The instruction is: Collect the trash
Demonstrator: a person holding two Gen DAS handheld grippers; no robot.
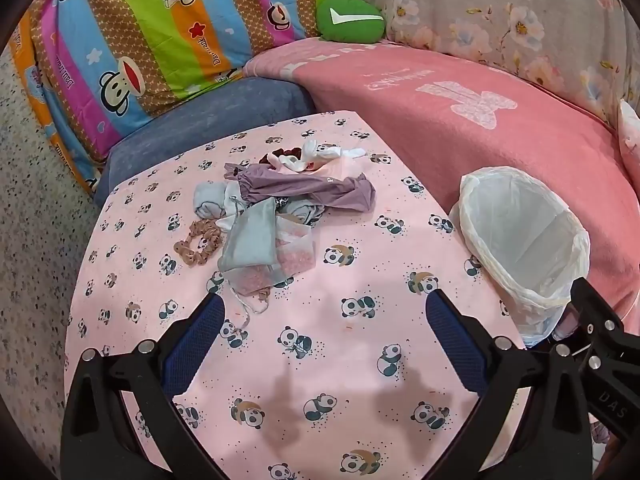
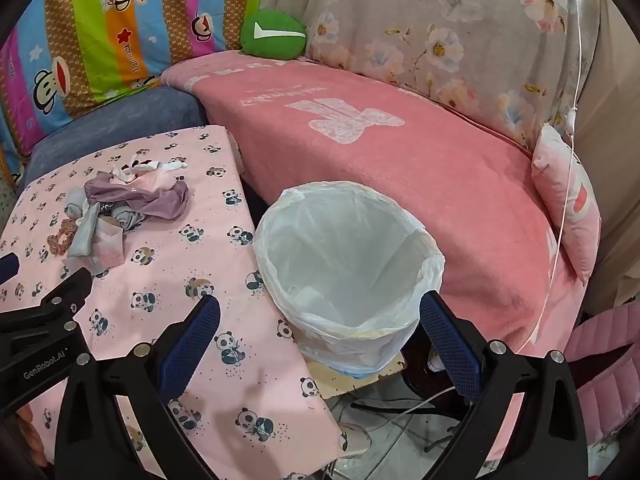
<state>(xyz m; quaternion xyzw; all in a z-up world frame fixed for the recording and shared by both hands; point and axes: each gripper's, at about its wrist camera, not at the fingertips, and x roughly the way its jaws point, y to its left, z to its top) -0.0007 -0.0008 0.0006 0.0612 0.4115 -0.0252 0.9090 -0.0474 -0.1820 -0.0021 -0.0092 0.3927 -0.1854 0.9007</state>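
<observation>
Both my tongs tilt downward, jaws spread wide and holding nothing: left gripper [image 1: 324, 312] over the panda tablecloth [image 1: 360, 360], right gripper [image 2: 320, 316] above the lined bin [image 2: 416, 248]. Trash pile [image 1: 276, 208] lies tangled; its separate pieces are hard to tell apart.

At the upper left of both frames we read "Paul Frank" and "Captain" on the striped, multicoloured monkey-print quilt [image 1: 140, 40]. At the lower left of the right wrist view we read "GenRobot.AI" on the black plastic left gripper [image 2: 42, 364]. At the lower right of the left wrist view, "DAS" stands on the black plastic right gripper [image 1: 610, 400].
</observation>
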